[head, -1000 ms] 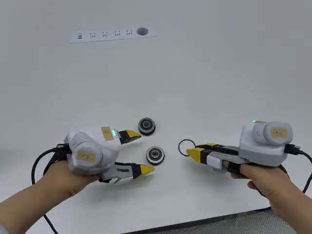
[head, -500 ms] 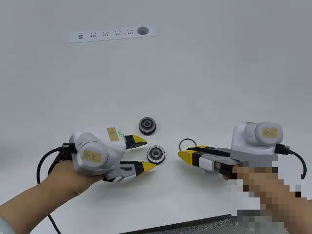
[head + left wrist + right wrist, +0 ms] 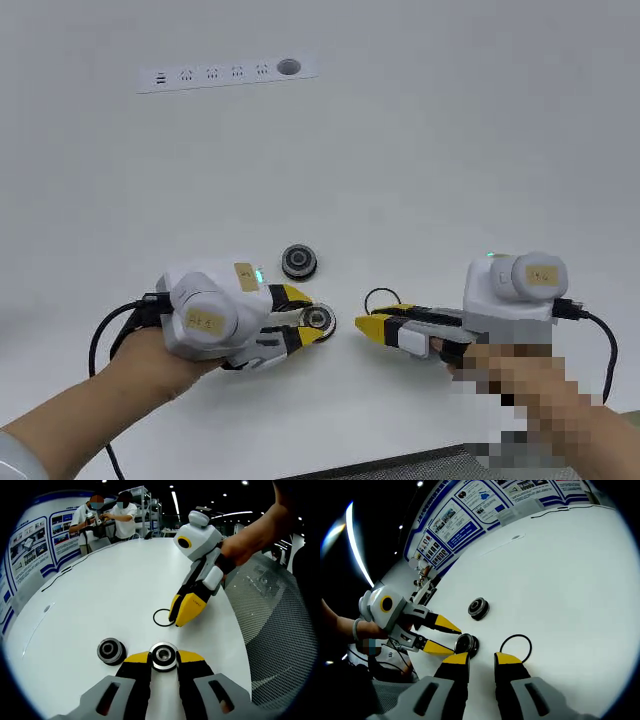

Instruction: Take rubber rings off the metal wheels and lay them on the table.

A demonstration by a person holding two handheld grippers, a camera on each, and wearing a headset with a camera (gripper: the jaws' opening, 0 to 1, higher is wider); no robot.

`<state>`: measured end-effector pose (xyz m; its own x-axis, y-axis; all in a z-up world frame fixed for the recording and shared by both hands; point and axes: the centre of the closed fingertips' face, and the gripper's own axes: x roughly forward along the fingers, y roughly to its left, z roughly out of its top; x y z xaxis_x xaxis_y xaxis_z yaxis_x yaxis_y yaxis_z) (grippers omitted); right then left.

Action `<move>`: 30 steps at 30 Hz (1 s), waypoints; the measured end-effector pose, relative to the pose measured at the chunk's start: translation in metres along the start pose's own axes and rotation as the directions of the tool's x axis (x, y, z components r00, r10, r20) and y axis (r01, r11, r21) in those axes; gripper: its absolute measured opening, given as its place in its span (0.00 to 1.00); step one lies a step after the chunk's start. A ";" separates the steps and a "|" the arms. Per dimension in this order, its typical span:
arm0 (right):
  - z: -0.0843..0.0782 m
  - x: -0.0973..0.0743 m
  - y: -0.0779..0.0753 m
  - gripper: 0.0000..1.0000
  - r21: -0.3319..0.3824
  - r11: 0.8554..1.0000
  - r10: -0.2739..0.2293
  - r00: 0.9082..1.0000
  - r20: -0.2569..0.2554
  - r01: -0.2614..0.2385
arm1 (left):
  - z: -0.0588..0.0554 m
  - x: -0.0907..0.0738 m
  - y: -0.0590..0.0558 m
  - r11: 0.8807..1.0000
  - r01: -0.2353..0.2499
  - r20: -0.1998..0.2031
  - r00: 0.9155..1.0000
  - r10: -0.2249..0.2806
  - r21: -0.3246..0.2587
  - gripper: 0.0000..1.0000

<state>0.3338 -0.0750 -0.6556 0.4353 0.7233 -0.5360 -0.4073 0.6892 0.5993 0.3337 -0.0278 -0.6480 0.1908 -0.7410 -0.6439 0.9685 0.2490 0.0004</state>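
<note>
**Near wheel** (image 3: 163, 656): bright metal rim, dark hub, lying flat on the desk (image 3: 115, 580).
- Left tool (image 3: 163, 658): a tip on either side of this wheel. Whether they pinch it, cannot tell.
- Risk: the tips reach only the wheel's near curve, so a squeeze may squirt it out toward the rubber ring (image 3: 163, 617) — a thin black loop, flat just beyond the wheel.
- Right tool (image 3: 482, 658): beside that loop, jaws slightly parted, empty. It could drag the loop.
- Far wheel (image 3: 110, 651): just beside the near wheel, dark-rimmed — probably still ringed.
</note>
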 end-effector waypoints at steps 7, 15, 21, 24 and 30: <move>0.001 0.002 0.002 0.20 0.010 1.000 0.010 1.000 0.001 -0.010 | -0.001 0.003 -0.001 1.000 0.011 -0.017 1.000 -0.011 0.016 0.19; 0.003 0.006 0.009 0.21 0.046 0.998 0.041 0.999 0.010 -0.041 | -0.004 0.005 -0.001 0.999 0.019 -0.041 0.999 -0.018 0.035 0.16; 0.001 0.011 0.011 0.21 0.058 0.997 0.055 0.998 0.000 -0.055 | -0.005 0.005 0.000 0.999 0.022 -0.049 0.999 -0.020 0.041 0.14; 0.000 0.013 0.012 0.21 0.063 0.996 0.063 0.998 -0.007 -0.062 | -0.004 0.006 0.000 0.999 0.027 -0.048 0.999 -0.025 0.045 0.14; -0.002 0.020 0.016 0.21 0.077 0.994 0.080 0.997 -0.017 -0.079 | -0.004 0.006 0.000 0.998 0.028 -0.047 0.999 -0.025 0.048 0.14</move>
<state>0.3343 -0.0497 -0.6582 0.3875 0.7771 -0.4960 -0.3776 0.6246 0.6836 0.3342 -0.0293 -0.6551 0.1585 -0.7172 -0.6786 0.9800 0.1982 0.0195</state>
